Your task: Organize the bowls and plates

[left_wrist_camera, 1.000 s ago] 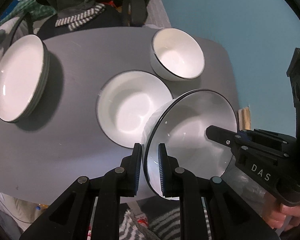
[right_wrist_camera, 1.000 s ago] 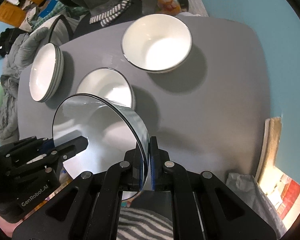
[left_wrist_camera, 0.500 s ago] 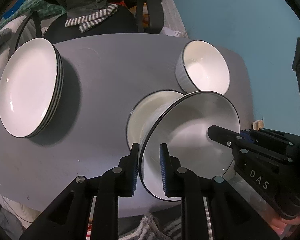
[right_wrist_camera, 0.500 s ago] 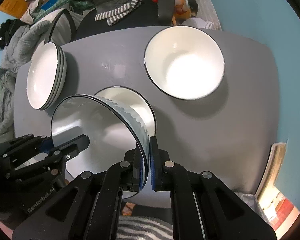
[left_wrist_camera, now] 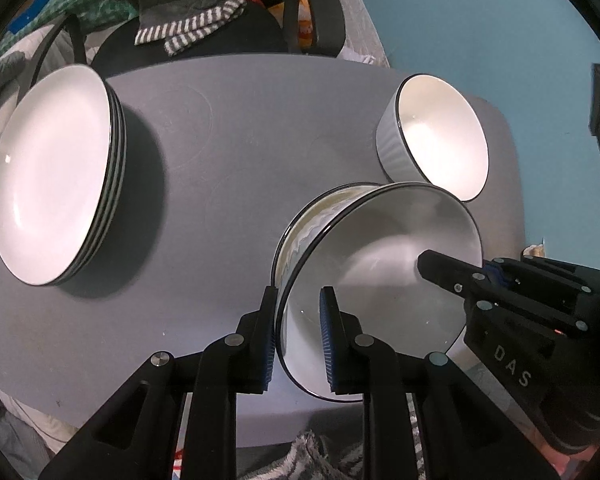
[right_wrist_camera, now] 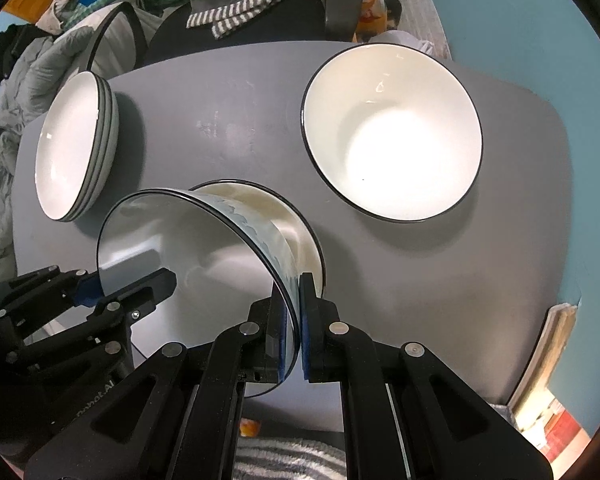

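Both grippers hold one white bowl with a black rim (left_wrist_camera: 380, 280) (right_wrist_camera: 204, 264) by opposite sides of its rim. My left gripper (left_wrist_camera: 298, 340) is shut on the near rim, one pad outside and one inside. My right gripper (right_wrist_camera: 296, 320) is shut tight on the opposite rim and shows at the right of the left wrist view (left_wrist_camera: 488, 270). The held bowl sits tilted into a second white bowl (left_wrist_camera: 296, 232) (right_wrist_camera: 300, 224) on the grey table (left_wrist_camera: 220, 140), which shows only as a crescent. My left gripper (right_wrist_camera: 128, 284) shows at the lower left of the right wrist view.
A third white bowl (left_wrist_camera: 440, 140) (right_wrist_camera: 392, 132) stands alone at the table's far right. A stack of white plates (left_wrist_camera: 52, 176) (right_wrist_camera: 72, 148) lies at the left. A black chair with striped cloth (left_wrist_camera: 196, 36) stands behind the table. A blue wall (left_wrist_camera: 480, 20) runs along the right.
Both grippers have come down and across with the bowl. It hung beside the middle bowl before; now it is nested in it and covers most of it.
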